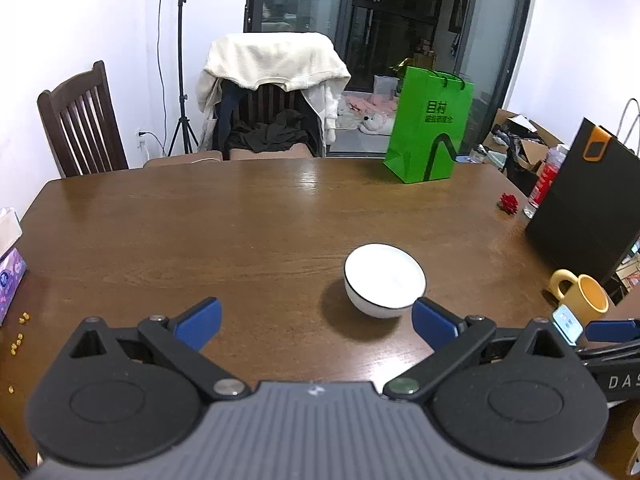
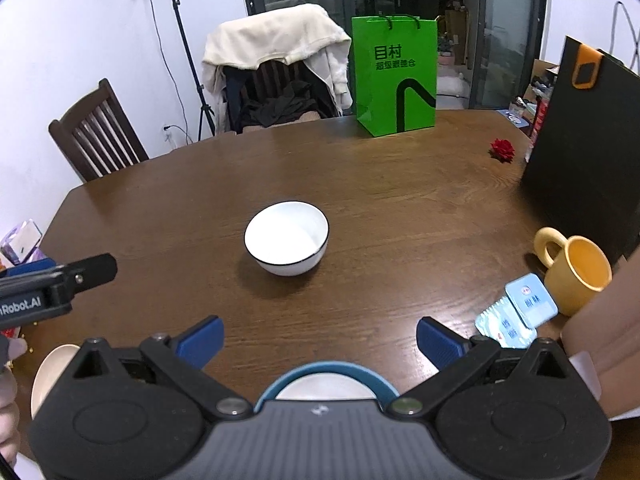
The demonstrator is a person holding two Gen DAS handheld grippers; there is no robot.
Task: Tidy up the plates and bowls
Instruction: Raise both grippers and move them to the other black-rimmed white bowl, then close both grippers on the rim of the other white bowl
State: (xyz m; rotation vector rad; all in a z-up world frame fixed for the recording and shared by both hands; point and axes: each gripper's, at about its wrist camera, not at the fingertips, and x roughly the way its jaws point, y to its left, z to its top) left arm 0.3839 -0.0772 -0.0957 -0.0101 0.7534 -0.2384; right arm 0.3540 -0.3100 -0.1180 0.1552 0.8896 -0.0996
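Right wrist view: white bowl (image 2: 286,238) upright on bench (image 2: 400,208), frame centre, w/ blue-rimmed plate (image 2: 326,380) at bottom edge under right tool (image 2: 320,340), blades wide apart, empty. Left tool (image 1: 316,320) likewise spread, empty, bowl just beyond its right blade. Yellow mug (image 2: 576,272) far right.

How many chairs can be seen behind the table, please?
2. One bare dark wooden chair stands at the far left corner of the table. The second chair, at the far side, is draped with a cream garment. Others may be hidden.
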